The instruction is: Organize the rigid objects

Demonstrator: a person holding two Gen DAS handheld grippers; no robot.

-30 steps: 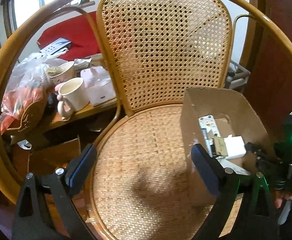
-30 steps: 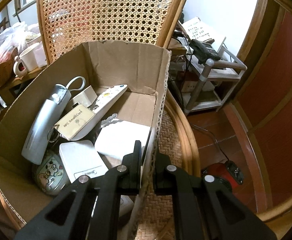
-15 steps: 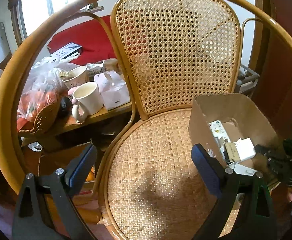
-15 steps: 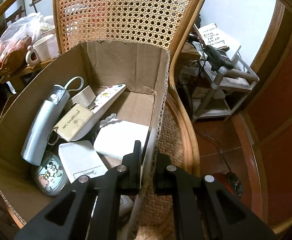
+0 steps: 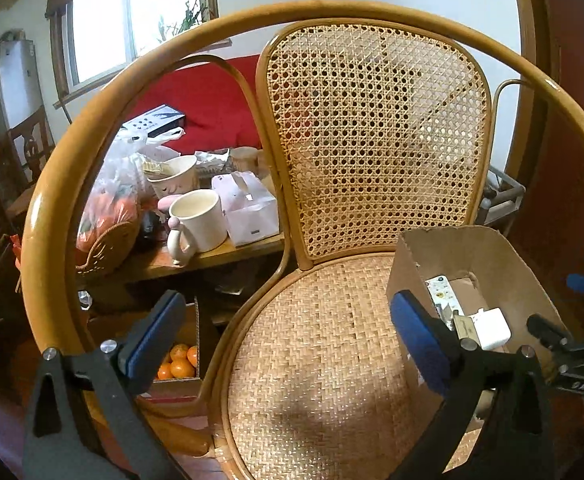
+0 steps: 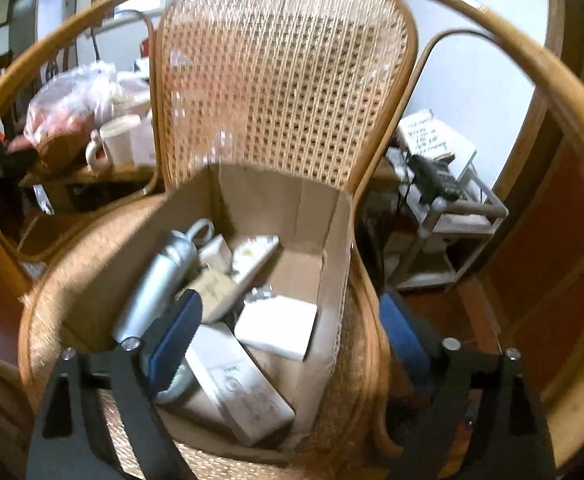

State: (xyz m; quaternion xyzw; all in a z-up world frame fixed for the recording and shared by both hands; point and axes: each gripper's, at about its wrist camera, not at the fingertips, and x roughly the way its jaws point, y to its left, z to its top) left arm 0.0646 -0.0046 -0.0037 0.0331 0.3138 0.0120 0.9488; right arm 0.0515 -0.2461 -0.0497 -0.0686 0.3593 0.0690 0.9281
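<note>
A cardboard box (image 5: pixel 492 256) (image 6: pixel 275 200) stands on the right side of the wicker chair seat (image 5: pixel 312 340). It holds a silver bottle (image 6: pixel 159 280), a white remote (image 6: pixel 251 260), a tan card box (image 6: pixel 215 292) and white boxes (image 6: pixel 275 320). My right gripper (image 6: pixel 292 312) hovers above the box's near right corner with its jaws opening. The box's right wall runs between them untouched. My left gripper (image 5: pixel 283 320) hangs over the bare seat left of the box, jaws opening wide with nothing between them. The right gripper's fingers (image 5: pixel 548 330) show at the box's far side.
The chair's curved wooden arm (image 5: pixel 91 128) rings the seat. A side table on the left carries a white mug (image 5: pixel 199 216), a bag of oranges (image 5: pixel 107 208) and a white carton (image 5: pixel 247 212). A box of oranges (image 5: pixel 177 360) sits on the floor. A metal rack (image 6: pixel 452 200) stands at the right.
My right gripper let go of the box's right wall, opened wide and rose away from the box. The left gripper drew back and up, so more of the chair shows.
</note>
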